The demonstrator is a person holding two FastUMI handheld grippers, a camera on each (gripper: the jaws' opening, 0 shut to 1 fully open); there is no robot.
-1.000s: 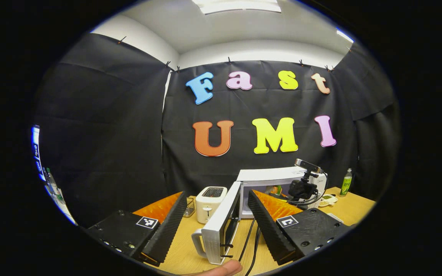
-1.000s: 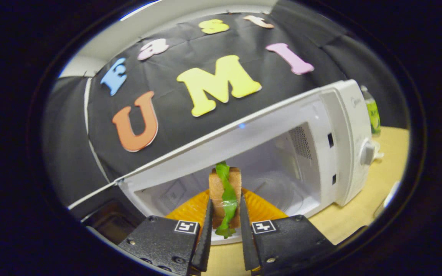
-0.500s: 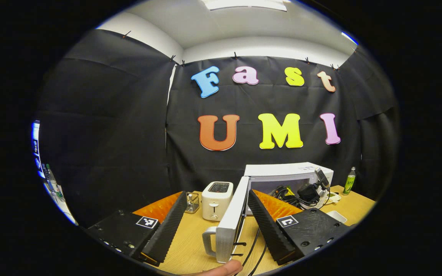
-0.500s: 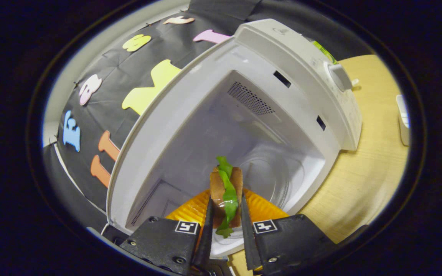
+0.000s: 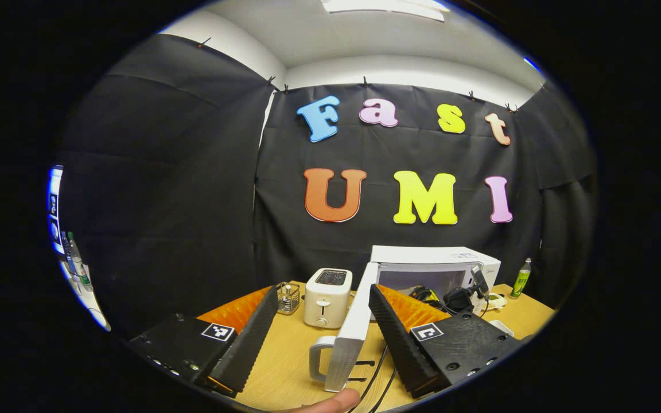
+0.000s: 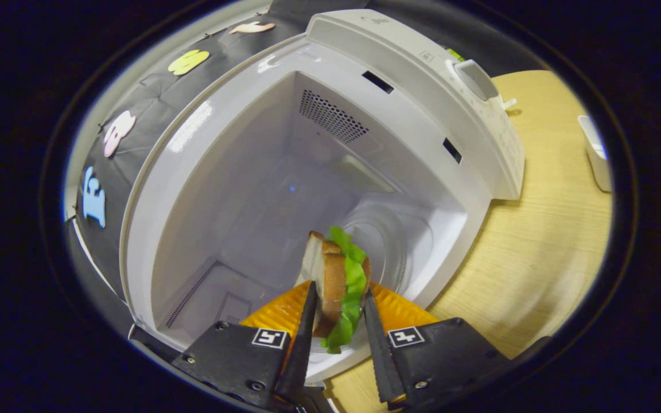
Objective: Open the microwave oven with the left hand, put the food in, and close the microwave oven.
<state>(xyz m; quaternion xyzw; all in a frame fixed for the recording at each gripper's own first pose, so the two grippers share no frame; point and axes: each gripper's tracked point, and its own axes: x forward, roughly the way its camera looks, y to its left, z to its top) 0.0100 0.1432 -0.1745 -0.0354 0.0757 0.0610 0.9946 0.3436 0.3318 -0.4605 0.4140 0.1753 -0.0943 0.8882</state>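
Right tool (image 6: 339, 338): clamps sandwich (image 6: 336, 287) upright at microwave (image 6: 365, 86) mouth; turntable (image 6: 382, 241) lies ahead. Left tool (image 5: 322, 338): wide open, empty.

Right gripper (image 6: 337, 338) is clamping sandwich (image 6: 339, 287) at lower centre, inside the open microwave (image 6: 238, 172) cavity; tabletop (image 6: 537, 241) lying at right.

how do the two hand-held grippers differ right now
The right hand-held gripper is shut on the sandwich; the left hand-held gripper is open and holds nothing. The right one reaches into the open microwave; the left one hangs back over the table, with the door's edge between its fingers but untouched. Both carry square markers on their bodies.
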